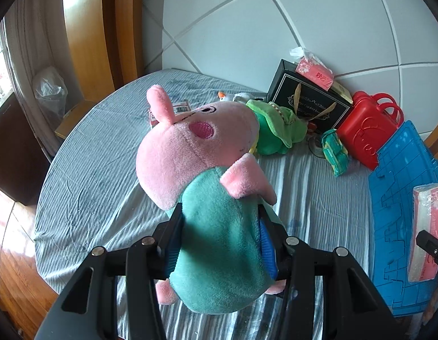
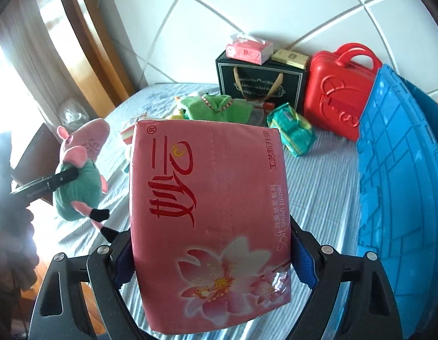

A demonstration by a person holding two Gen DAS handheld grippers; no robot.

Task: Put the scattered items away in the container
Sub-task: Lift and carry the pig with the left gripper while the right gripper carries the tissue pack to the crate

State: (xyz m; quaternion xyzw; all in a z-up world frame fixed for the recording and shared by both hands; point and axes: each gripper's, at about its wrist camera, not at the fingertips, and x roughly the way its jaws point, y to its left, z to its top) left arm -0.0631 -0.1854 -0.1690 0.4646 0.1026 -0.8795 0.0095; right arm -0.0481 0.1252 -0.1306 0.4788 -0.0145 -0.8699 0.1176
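My left gripper (image 1: 220,226) is shut on a pink pig plush in a teal dress (image 1: 202,170) and holds it above the bed; it also shows in the right wrist view (image 2: 80,175). My right gripper (image 2: 210,257) is shut on a pink tissue pack (image 2: 210,212), held up above the bed; its edge shows in the left wrist view (image 1: 427,229). A blue plastic crate (image 1: 403,198) stands at the right, also in the right wrist view (image 2: 400,175). A green plush (image 1: 275,130) and a green wipes pack (image 1: 335,150) lie on the bed.
At the back stand a black gift bag (image 2: 258,85) with another pink tissue pack (image 2: 247,49) on top and a red toy suitcase (image 2: 338,96). The bed has a grey striped sheet (image 1: 100,175). A wooden frame and a white padded wall (image 1: 275,14) lie behind.
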